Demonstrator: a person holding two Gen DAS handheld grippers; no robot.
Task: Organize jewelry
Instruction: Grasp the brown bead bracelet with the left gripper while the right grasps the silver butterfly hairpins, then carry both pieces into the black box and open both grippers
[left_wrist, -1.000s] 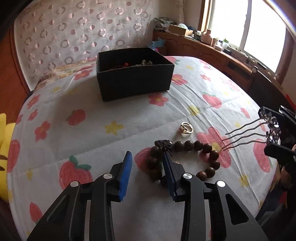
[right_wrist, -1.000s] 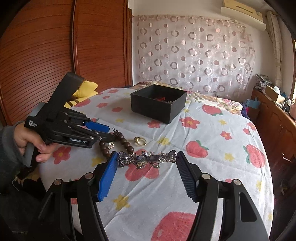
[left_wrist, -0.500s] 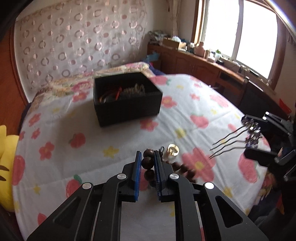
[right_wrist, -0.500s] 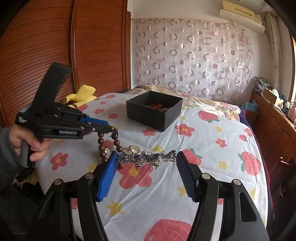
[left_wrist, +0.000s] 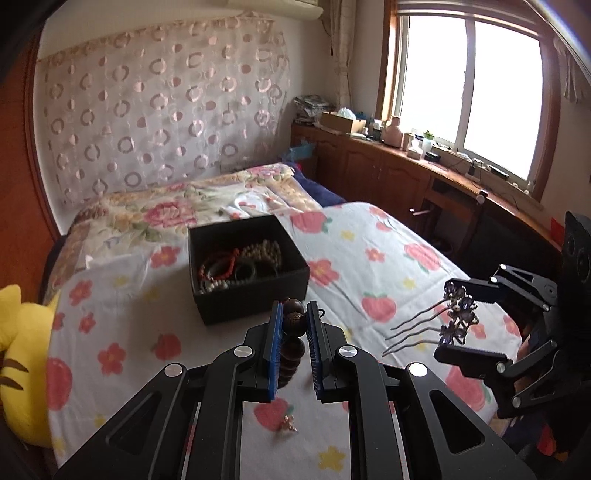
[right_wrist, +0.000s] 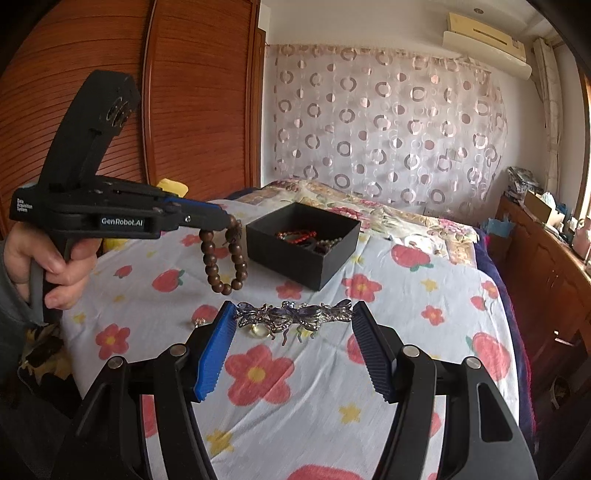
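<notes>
Bracelet (right_wrist: 223, 258) of dark wooden beads hangs from the left gripper (right_wrist: 231, 221), whose blue pads are clamped on the topmost beads; the loop dangles clear of the bedspread (right_wrist: 388, 387), just in front of the black box (right_wrist: 303, 245). Hair comb (right_wrist: 293, 317), jewelled and pronged, spans the gap of the right gripper (right_wrist: 293, 341), pinched end to end between its two widely spaced pads and held above the bedspread. Inside the box lie further bead strings. A small gold ring (left_wrist: 288, 424) rests on the bedspread below the left gripper.
</notes>
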